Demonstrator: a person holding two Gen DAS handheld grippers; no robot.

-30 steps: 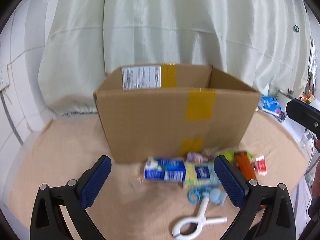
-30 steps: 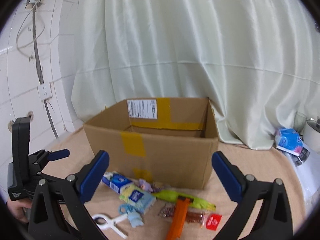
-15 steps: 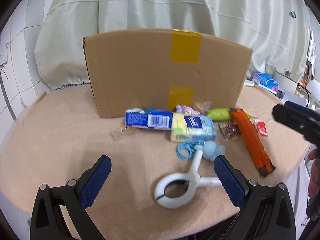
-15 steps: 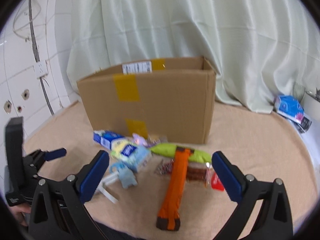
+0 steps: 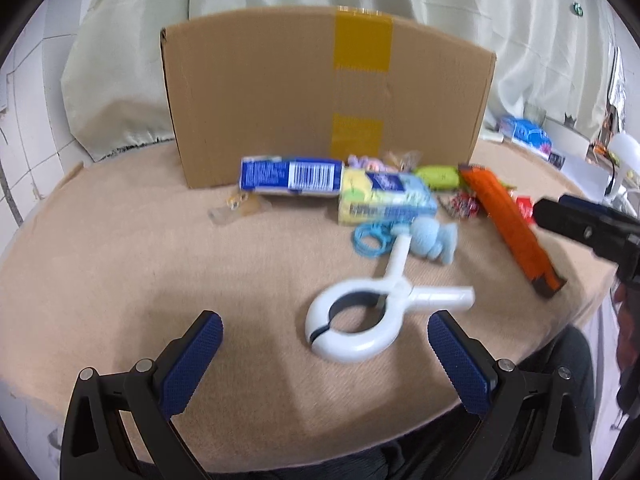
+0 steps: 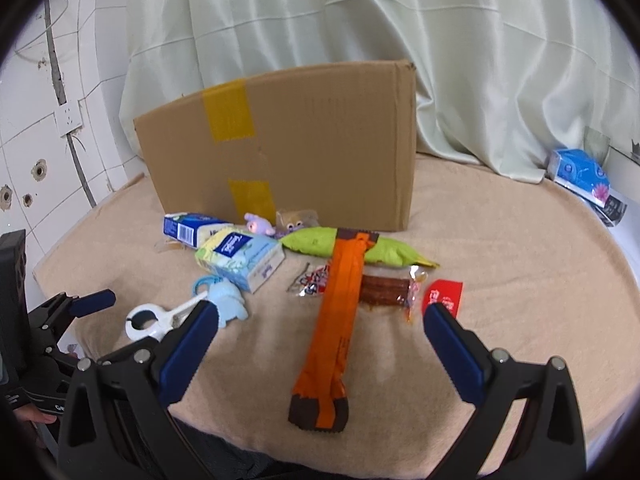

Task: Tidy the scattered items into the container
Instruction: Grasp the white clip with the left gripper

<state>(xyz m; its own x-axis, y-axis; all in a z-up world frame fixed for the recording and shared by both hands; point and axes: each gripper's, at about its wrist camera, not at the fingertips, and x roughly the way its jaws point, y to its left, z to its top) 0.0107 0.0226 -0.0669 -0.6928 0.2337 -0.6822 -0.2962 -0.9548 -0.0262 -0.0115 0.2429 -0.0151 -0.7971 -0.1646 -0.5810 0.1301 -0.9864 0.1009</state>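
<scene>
A cardboard box (image 5: 320, 96) with yellow tape stands at the back of the table; it also shows in the right wrist view (image 6: 280, 152). Scattered in front lie a white clamp (image 5: 360, 316), a blue carton (image 5: 292, 174), a tissue pack (image 5: 384, 200), a light-blue toy (image 5: 554, 236), a green packet (image 6: 316, 241) and a long orange packet (image 6: 336, 320). My left gripper (image 5: 324, 332) is open and empty, low over the table just before the white clamp. My right gripper (image 6: 320, 324) is open and empty, straddling the orange packet's near half.
The table has a beige cloth (image 5: 120, 260) with its front edge close below both grippers. A blue tissue packet (image 6: 580, 172) lies at the far right by the curtain (image 6: 360, 20). A tiled wall (image 6: 48, 140) is at the left.
Both grippers have dropped and drawn in toward the scattered items; the box's open top has gone out of sight. Both stay open.
</scene>
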